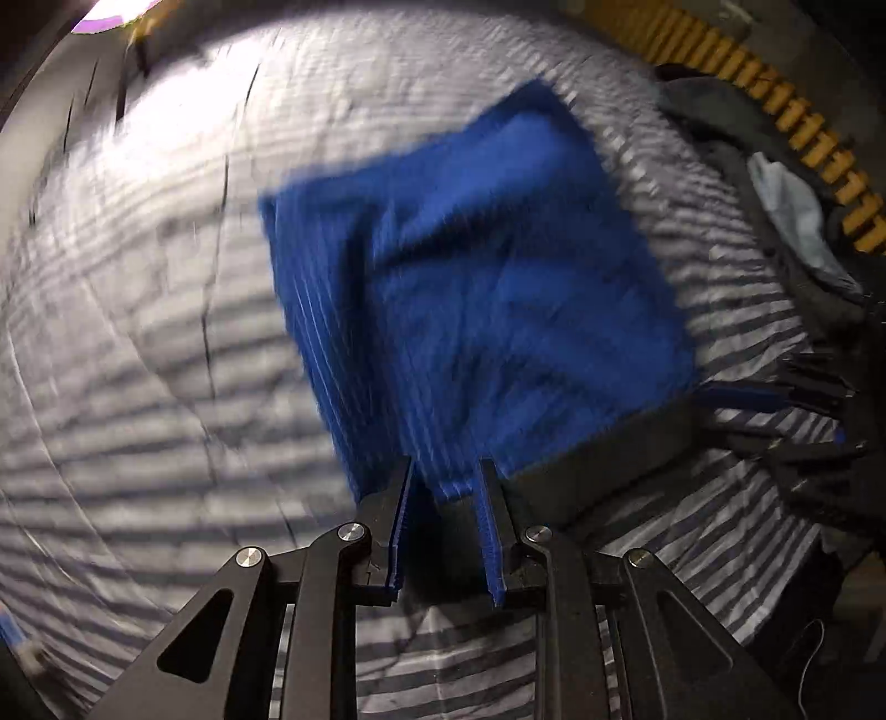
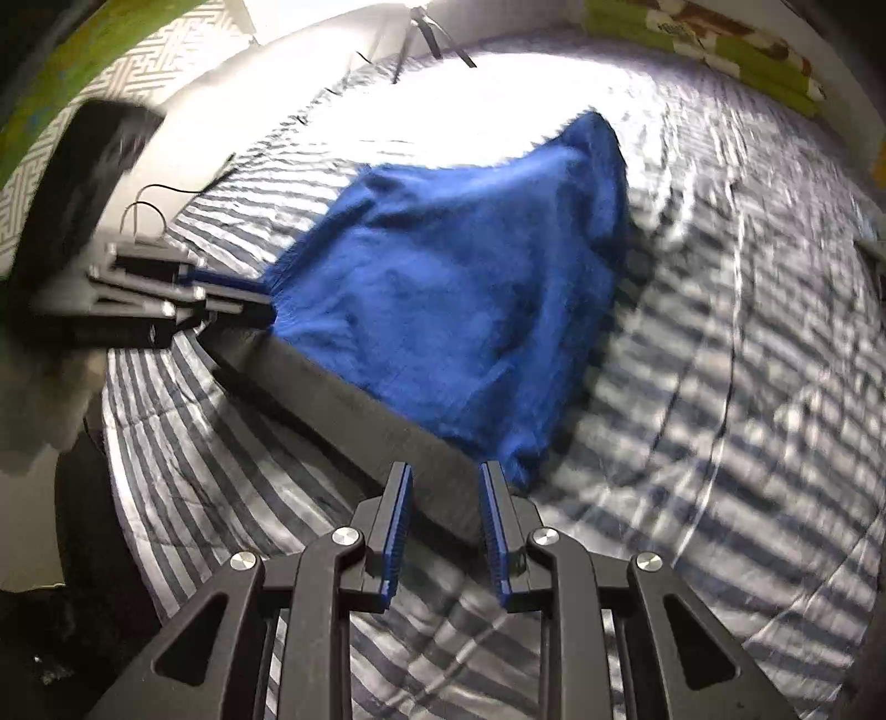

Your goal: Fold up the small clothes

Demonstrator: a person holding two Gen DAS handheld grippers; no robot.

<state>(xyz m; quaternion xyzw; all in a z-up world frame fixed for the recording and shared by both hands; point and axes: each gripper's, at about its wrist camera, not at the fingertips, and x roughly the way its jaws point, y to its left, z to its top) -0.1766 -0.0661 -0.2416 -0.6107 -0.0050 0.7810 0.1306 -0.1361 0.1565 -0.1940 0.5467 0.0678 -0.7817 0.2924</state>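
A blue cloth is spread over a grey-and-white striped bedspread. Its near edge is raised and throws a dark shadow band beneath. My left gripper has its jaws apart, and the cloth's near corner sits between the fingers. In the right wrist view the left gripper meets the cloth's left corner. My right gripper is open with only shadow between its fingers, and the cloth's other near corner lies just outside the right finger. The right gripper touches that corner in the left wrist view. Both views are motion-blurred.
A pile of dark clothes with a pale blue piece lies at the bed's right edge, by a yellow-and-black patterned strip. A black object and a thin cable are at the left. Tripod legs stand at the far side.
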